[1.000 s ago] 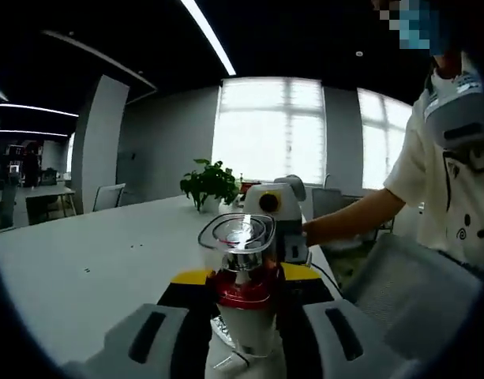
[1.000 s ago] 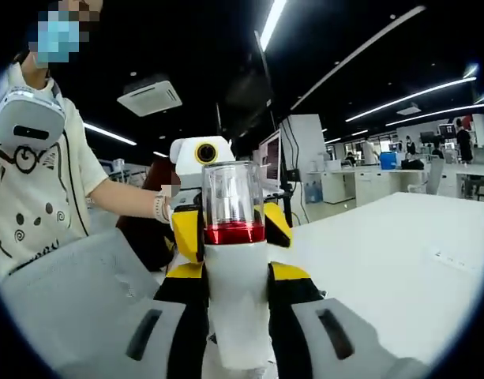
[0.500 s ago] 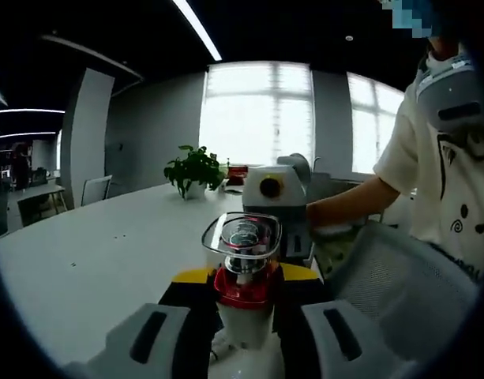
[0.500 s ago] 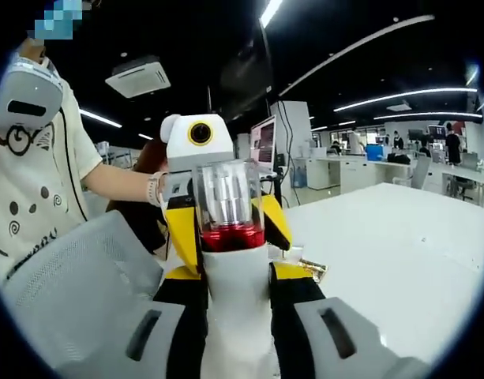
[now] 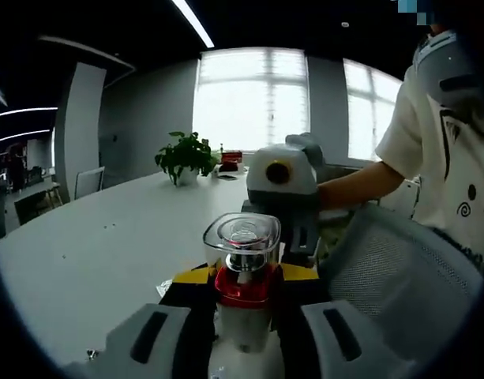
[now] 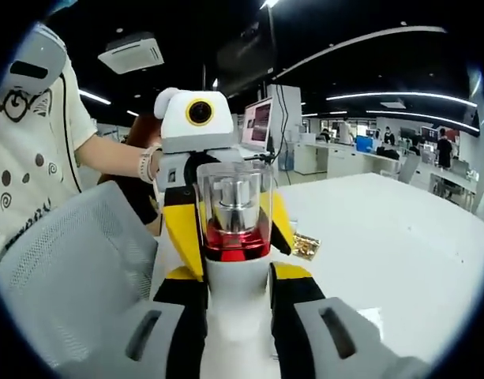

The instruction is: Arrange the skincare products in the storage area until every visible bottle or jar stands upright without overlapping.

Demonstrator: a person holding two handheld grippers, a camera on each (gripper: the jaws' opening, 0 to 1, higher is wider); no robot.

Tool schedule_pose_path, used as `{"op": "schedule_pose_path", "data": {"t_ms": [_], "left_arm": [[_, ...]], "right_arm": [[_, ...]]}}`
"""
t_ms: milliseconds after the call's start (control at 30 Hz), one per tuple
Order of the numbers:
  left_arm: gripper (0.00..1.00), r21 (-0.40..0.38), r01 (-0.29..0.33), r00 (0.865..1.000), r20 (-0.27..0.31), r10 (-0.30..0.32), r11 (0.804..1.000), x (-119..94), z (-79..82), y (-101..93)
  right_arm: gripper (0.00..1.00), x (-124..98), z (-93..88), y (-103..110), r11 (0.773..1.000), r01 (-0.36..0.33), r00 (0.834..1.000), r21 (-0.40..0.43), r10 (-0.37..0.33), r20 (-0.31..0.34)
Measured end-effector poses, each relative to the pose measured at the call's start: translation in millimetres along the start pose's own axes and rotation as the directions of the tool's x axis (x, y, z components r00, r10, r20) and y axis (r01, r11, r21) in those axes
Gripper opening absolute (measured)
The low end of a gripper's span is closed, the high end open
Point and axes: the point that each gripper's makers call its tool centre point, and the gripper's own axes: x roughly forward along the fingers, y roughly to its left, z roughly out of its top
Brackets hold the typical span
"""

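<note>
While both claws clamp 1 white bottle [image 5: 243,316] [image 6: 235,316], clear cap up, its base hidden, white table [image 5: 91,260] below

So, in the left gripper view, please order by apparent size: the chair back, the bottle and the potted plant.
1. mesh chair back
2. bottle, very near the camera, so flattered
3. potted plant, far away, so true size is unsure

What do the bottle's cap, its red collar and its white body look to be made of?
Cap: clear hard plastic or acrylic, glossy; a silvery pump shows through it. Collar: translucent red, likely plastic, shiny. Body: opaque white, smooth with a soft sheen, either plastic or coated glass. Both the left gripper and the right gripper are shut on the bottle.
</note>
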Motion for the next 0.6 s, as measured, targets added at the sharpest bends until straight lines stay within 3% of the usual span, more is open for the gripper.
{"op": "schedule_pose_path", "data": {"t_ms": [333, 600], "left_arm": [[0.24, 0.009, 0.001, 1.000, -0.021, -0.001, 1.000, 18, -15.2, -0.3], [0.24, 0.014, 0.000, 1.000, -0.014, 0.000, 1.000, 29, -13.2, 5.4]], "right_arm": [[0.30, -8, -24.8, -1, 1.000, 0.022, 0.997, -0.022, -0.024, -0.079], [0.29, -13, -30.9, -11, 0.998, 0.060, 0.995, -0.017, -0.061, -0.079]]}}
